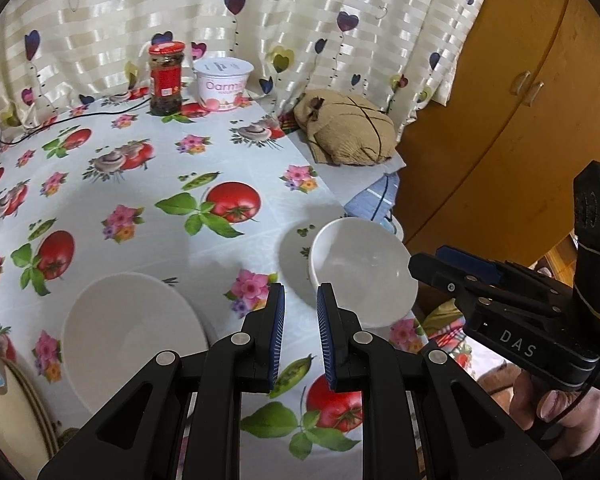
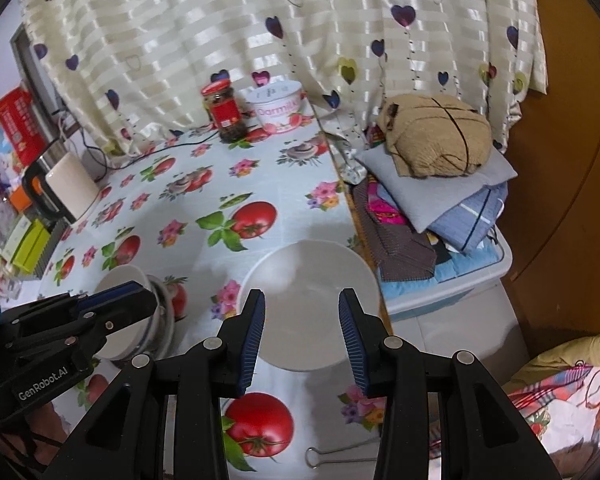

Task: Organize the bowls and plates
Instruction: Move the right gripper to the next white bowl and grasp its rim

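two bowls (image 1: 132, 332) (image 1: 360, 268) on table (image 1: 172, 200), jar (image 1: 166, 78) left of tub (image 1: 223, 84) behind

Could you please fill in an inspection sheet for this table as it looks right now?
Surface: table under a tomato-and-flower oilcloth.
Job's things: white bowl near the right edge, on a small plate; second white bowl to the left.
Clutter: red-lidded jar, yogurt tub, binder clip, kettle.
Grippers: left gripper and right gripper both empty, jaws apart, above the table.
Cables: black cable along the back edge.
Surroundings: heart-print curtain, folded clothes, wooden cabinet.
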`<state>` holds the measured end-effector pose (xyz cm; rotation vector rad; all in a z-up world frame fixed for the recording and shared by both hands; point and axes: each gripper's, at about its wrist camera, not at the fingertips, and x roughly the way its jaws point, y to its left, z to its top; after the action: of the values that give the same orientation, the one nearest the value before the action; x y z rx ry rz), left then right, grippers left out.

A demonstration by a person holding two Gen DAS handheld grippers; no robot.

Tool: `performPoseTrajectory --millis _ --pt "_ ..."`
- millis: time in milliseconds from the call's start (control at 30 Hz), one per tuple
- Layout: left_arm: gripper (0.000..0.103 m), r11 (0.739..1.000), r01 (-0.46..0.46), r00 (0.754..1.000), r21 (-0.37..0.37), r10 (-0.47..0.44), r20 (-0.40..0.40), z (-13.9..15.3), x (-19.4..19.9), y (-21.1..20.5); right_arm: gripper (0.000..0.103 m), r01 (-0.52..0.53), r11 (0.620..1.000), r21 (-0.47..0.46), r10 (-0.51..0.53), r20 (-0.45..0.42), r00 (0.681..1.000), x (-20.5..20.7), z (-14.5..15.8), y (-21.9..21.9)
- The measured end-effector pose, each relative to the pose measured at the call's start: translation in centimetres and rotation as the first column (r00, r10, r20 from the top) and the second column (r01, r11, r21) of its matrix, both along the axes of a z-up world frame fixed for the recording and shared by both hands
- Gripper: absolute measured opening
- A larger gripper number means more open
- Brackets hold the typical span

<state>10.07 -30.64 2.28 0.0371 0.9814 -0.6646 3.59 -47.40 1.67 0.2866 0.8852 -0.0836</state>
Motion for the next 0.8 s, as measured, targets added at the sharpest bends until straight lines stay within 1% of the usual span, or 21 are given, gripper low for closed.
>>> performPoseTrajectory --millis 400,800 --pt "0.017 1.000 0.008 0.998 0.002 -0.008 -0.069 -2.4 1.4 -2.4 0.038 0.044 0.999 0.022 -0.043 -0.046 0.998 0.4 -2.3 -2.2" --pt "0.017 1.000 0.007 0.994 0.012 -0.006 -0.111 -4.3 2.4 -3.8 0.038 0.068 0.996 0.060 -0.063 -0.086 0.994 0.8 -4.6 -3.5"
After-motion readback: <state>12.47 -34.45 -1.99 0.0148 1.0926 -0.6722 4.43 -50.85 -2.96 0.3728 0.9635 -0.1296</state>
